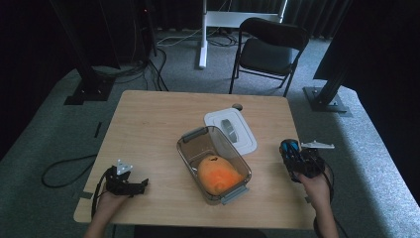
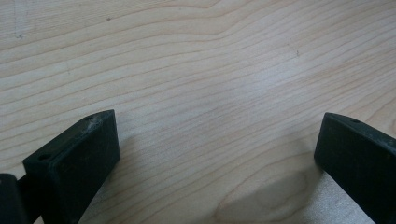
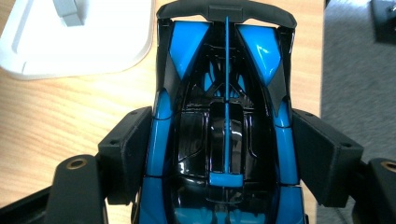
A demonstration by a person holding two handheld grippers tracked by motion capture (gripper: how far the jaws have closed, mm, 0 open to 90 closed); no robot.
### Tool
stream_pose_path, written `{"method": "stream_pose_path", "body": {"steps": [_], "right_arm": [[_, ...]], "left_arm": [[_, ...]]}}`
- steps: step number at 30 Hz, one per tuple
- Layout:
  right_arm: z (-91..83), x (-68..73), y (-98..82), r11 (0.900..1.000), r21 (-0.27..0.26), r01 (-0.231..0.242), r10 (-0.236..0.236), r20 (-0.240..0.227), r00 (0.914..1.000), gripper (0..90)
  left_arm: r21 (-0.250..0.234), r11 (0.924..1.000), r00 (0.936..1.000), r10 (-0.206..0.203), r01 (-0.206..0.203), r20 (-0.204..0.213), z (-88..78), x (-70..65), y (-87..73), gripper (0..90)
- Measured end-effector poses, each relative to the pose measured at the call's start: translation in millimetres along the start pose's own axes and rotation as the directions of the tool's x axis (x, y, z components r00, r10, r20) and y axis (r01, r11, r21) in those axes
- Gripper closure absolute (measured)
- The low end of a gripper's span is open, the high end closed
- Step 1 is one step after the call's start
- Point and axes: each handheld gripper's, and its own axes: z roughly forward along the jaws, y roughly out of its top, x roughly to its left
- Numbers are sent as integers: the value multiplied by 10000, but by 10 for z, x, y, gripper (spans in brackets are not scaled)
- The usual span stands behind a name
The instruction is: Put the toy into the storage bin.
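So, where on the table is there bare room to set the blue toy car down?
The widest bare patch is the far-left table, left of the clear container and beyond the left hand-held gripper. A narrower strip lies before the container. It is crowded around the white lid near the toy car.

On the worktop (image 1: pixel 148 114), a container (image 1: pixel 214 163) sits just right of centre, its long axis running from 11 o'clock to 5 o'clock. Inside it, toward the 5 o'clock end, lies a rounded fruit (image 1: pixel 219 176). The lid (image 1: pixel 231 130) lies flat on the worktop at 1 o'clock from the container, just beside its far corner. At 3 o'clock from the container, near the worktop's right edge, the right tongs (image 1: pixel 292 158) carry a toy car (image 3: pixel 226 121) between their jaws, its far end pointing to 12 o'clock. The left tongs (image 1: pixel 133 186) rest at 8 o'clock from the container, near the front left corner, well apart from it. Behind the worktop, at 12 o'clock, a chair (image 1: pixel 270 49) stands on the floor.
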Motion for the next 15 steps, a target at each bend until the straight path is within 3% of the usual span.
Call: {"method": "stream_pose_path", "body": {"steps": [15], "right_arm": [[-234, 224, 294, 9966, -528, 632, -649, -325, 9974, 259]], "left_arm": [[5, 10000, 10000, 0, 0, -6, 0, 0, 0, 5]]}}
